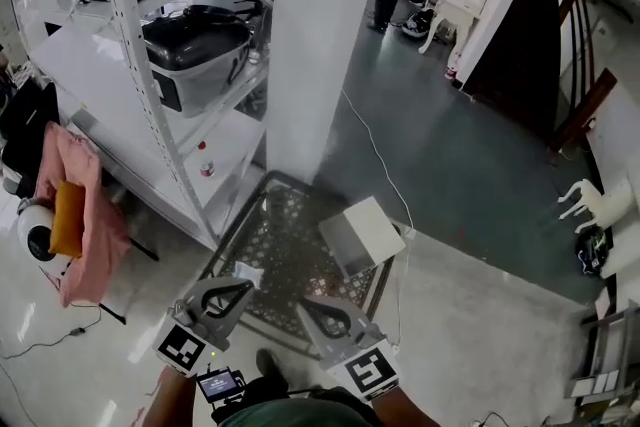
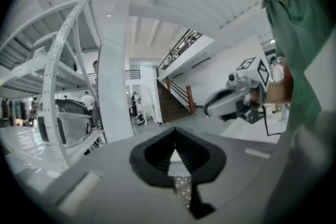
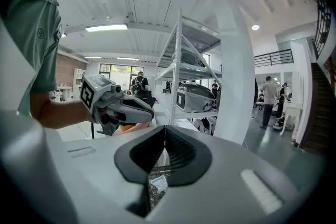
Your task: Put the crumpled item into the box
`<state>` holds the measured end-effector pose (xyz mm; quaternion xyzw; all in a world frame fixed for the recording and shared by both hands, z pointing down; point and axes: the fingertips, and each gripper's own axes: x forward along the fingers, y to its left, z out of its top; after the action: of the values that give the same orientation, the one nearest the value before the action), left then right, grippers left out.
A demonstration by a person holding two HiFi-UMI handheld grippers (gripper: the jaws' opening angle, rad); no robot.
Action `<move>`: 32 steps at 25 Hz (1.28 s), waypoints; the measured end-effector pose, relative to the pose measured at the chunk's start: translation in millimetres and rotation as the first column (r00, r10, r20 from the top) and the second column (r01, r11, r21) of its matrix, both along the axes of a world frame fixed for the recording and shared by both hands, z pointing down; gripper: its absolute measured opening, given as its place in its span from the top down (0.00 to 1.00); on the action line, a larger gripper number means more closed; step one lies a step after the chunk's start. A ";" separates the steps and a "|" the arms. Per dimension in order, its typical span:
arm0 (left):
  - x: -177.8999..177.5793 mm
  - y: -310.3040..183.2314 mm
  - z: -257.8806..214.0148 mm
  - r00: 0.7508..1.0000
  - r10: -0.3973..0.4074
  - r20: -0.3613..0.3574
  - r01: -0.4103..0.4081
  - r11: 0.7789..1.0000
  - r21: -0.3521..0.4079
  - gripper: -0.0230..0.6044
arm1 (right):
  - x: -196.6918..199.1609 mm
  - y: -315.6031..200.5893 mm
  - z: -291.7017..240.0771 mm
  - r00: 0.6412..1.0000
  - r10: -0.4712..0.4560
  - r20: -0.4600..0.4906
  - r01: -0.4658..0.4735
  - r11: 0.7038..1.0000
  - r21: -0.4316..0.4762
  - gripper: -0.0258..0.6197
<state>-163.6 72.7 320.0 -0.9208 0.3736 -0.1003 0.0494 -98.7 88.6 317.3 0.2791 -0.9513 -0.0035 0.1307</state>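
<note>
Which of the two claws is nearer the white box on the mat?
The right gripper: the white box lies just beyond its tips; the left gripper sits farther left.

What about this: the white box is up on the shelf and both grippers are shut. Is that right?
Not quite. The white box is not on the shelf. It sits on the dark patterned mat on the floor, as the head view shows. The left gripper and the right gripper are both shut, just as you said.
</note>
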 end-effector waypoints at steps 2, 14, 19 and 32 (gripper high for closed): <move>-11.5 -16.9 10.3 1.000 0.007 0.000 -0.007 1.000 -0.019 0.96 | -13.2 -15.8 5.7 1.000 0.006 0.000 -0.006 1.000 -0.008 0.95; -48.2 -64.5 58.1 0.998 -0.055 -0.005 0.055 0.995 -0.086 0.96 | -62.0 -73.0 56.8 0.998 -0.063 -0.006 0.062 0.994 -0.086 0.93; -53.8 -81.2 88.3 0.994 -0.107 0.026 0.110 0.983 -0.145 0.94 | -64.0 -94.3 85.1 0.994 -0.112 -0.006 0.111 0.985 -0.134 0.93; -75.2 -97.0 191.7 0.975 -0.208 0.082 0.224 0.922 -0.317 0.91 | -85.4 -124.7 194.1 0.968 -0.244 -0.048 0.218 0.926 -0.309 0.89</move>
<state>-238.9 -24.3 511.7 -0.8670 0.4499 -0.1868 -0.1050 -184.1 -36.1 511.3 0.1413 -0.9605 0.1140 0.2110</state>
